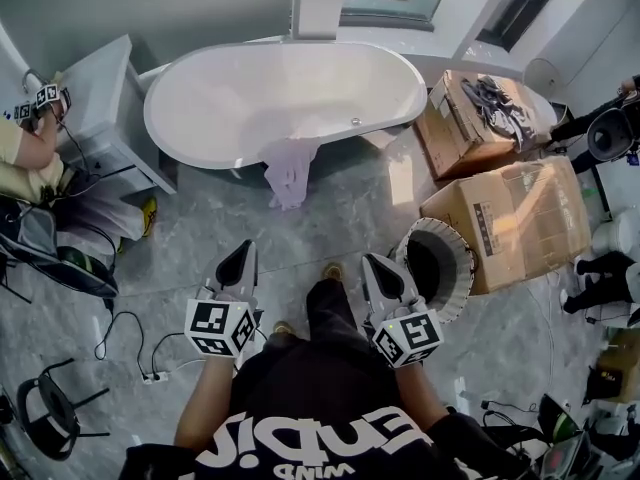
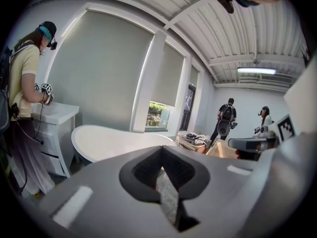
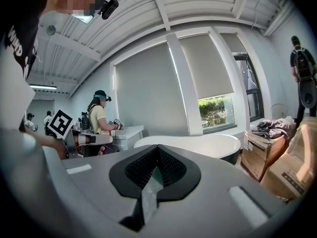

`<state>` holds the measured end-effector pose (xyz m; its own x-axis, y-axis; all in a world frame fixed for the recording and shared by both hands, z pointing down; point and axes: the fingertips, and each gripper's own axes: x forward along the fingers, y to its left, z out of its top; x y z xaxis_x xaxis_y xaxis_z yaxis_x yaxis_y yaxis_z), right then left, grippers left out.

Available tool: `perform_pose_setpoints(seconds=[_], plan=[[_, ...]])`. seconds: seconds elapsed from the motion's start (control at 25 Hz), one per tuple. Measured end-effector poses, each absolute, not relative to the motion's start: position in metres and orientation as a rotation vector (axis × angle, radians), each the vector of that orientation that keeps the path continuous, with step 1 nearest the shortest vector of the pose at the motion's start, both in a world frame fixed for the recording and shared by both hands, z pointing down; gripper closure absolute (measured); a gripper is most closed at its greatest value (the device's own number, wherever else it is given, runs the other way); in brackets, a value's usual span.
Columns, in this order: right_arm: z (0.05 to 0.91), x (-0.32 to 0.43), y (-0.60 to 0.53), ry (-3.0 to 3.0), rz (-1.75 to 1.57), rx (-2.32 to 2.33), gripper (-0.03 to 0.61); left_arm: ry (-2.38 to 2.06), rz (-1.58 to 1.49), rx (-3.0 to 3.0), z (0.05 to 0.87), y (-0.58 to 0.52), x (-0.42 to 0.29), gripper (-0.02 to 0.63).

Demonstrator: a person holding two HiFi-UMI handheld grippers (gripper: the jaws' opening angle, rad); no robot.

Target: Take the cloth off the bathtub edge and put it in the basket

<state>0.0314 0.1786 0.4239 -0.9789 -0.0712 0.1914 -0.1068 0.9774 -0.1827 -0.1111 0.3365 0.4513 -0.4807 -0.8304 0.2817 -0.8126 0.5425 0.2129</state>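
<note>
Pale lilac cloth [image 1: 290, 171] draped over the near rim of the white oval bathtub [image 1: 250, 108], not yet taken. My left gripper [image 1: 241, 256] and right gripper [image 1: 376, 268], each with jaws together on nothing, sit short of the bathtub. The round white ribbed basket [image 1: 460, 278] stands to the bathtub's near right. I judge every step remains.

- Bathtub [image 1: 285, 98]: upper centre of the head view, lying across the frame.
- Cloth [image 1: 290, 173]: draped over the tub's near edge, centre.
- Cabinet [image 1: 110, 108]: upper left, beside the tub's left end.
- Cardboard boxes [image 1: 520, 218]: right of the tub, one behind the other.
- Basket [image 1: 440, 268]: on the floor, centre right, against the nearer box.
- Left tool [image 1: 241, 258] and right tool [image 1: 378, 268]: lower centre, side by side; the right one is just beside the basket.
</note>
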Motion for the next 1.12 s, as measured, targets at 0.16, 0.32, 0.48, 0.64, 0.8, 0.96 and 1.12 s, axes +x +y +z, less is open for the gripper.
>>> perform_pose_setpoints(seconds=[0.16,0.32,0.48,0.64,0.8,0.96,1.12], plan=[[0.429,0.012,0.163,-2.924,0.291,0.120,0.572,-2.430,-0.071,1.332,0.454,0.322,-0.130,0.617],[0.429,-0.010,0.148,-2.913,0.297,0.111,0.572,-2.420,-0.071,1.316,0.457,0.310,-0.147,0.617],[0.426,-0.026,0.135,-2.918,0.303,0.109,0.572,-2.412,-0.058,1.315,0.458,0.296,-0.162,0.617],[0.425,-0.040,0.115,-2.925,0.314,0.110,0.572,-2.409,-0.036,1.322,0.455,0.276,-0.176,0.617],[0.420,-0.062,0.093,-2.937,0.326,0.085,0.572,-2.424,-0.021,1.296,0.450,0.260,-0.196,0.617],[0.417,-0.080,0.071,-2.937,0.335,0.036,0.572,-2.445,-0.016,1.250,0.446,0.243,-0.209,0.617],[0.415,-0.099,0.051,-2.934,0.322,-0.028,0.572,-2.469,-0.024,1.196,0.447,0.229,-0.222,0.617]])
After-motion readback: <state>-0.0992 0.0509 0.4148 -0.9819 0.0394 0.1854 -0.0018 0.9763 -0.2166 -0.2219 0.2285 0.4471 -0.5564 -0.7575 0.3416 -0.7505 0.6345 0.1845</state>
